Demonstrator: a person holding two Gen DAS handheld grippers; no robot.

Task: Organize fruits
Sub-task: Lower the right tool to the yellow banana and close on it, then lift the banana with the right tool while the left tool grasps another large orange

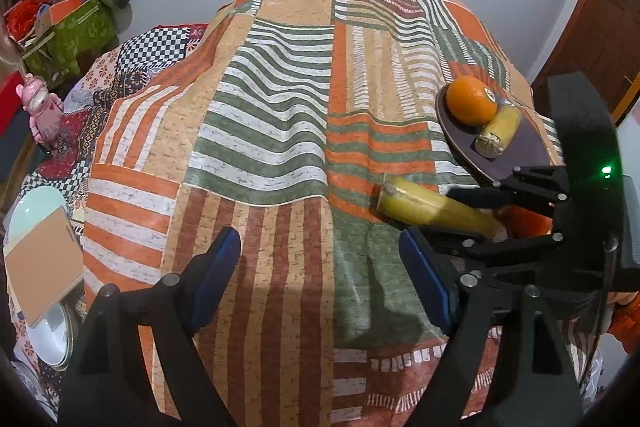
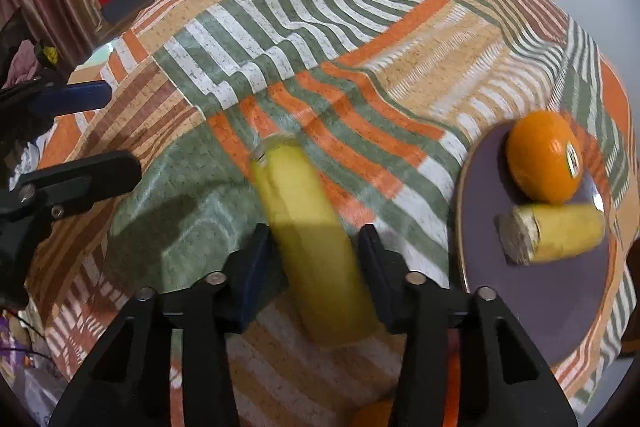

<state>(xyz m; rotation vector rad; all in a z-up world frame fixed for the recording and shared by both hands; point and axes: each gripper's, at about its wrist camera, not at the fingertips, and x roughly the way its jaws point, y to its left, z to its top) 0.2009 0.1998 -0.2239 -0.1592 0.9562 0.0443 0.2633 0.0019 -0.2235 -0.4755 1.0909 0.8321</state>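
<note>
Right tool straddles a long yellow fruit, most likely a banana, which lies on the striped patchwork cloth covering the surface. Its blue pads stand either side of the fruit's near half. The left pad looks to be at the peel; on the right a thin strip of cloth still shows between pad and fruit, so I judge this a half-closed straddle, not a firm hold. The picture is blurred there, so that is not certain.

Just right of this tool, a dark plate already carries an orange with a sticker and a short yellow stub with a pale cut end. The two touch.

Left tool hovers over bare cloth with its jaws wide apart and nothing between them. From its camera, the long fruit lies ahead and to the right, under the other tool, with the plate beyond.

The long fruit should be light and fairly stiff, but soft under its skin, so a hard squeeze would bruise or split it. Its peel looks smooth and could slide through the pads if it is lifted by one end. Gripping nearer the middle than the present hold would likely keep it level for the short carry to the plate. The orange could roll if it is nudged.
</note>
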